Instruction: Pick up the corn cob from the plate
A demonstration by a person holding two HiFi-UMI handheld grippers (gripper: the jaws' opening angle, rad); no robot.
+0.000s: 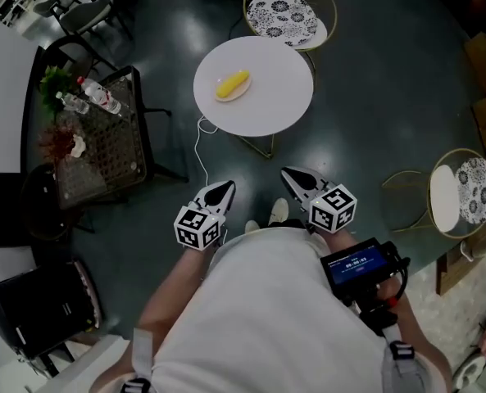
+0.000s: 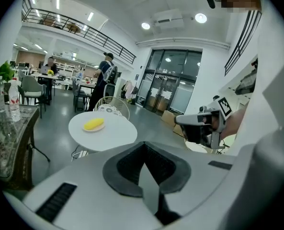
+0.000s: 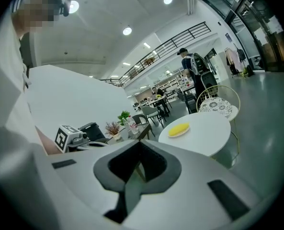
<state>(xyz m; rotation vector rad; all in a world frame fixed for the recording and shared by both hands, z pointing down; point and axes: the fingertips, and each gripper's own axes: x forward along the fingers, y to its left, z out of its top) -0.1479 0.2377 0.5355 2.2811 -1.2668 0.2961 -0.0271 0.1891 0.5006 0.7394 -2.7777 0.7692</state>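
Seen from overhead, a person in a white shirt point(image 1: 267, 301) stands on the dark floor point(image 1: 374, 80) with the left tongs point(image 1: 220, 191) and the right tongs point(image 1: 295, 176) held out side by side, each one clenched and empty, its tips pressed together on nothing. Both point toward 12 o'clock and are well apart from the round white bench point(image 1: 279, 97) ahead. The corn cob point(image 1: 233, 83) lies untouched on its small plate point(image 1: 236, 97) on the 9 o'clock side of that bench top, its length running from 8 o'clock to 2 o'clock. A gold wire chair with a patterned cushion point(image 1: 285, 13) is tucked against the bench at 12 o'clock. A second chair of the same kind point(image 1: 465, 191) stands off at 3 o'clock. At 9 o'clock a dark glass-topped side bench point(image 1: 103, 150) carries plastic bottles point(image 1: 97, 97) and a green plant point(image 1: 56, 80). Each tongs' own camera shows the yellow cob on the white bench in the distance beyond the closed tips, with the other tongs to the side
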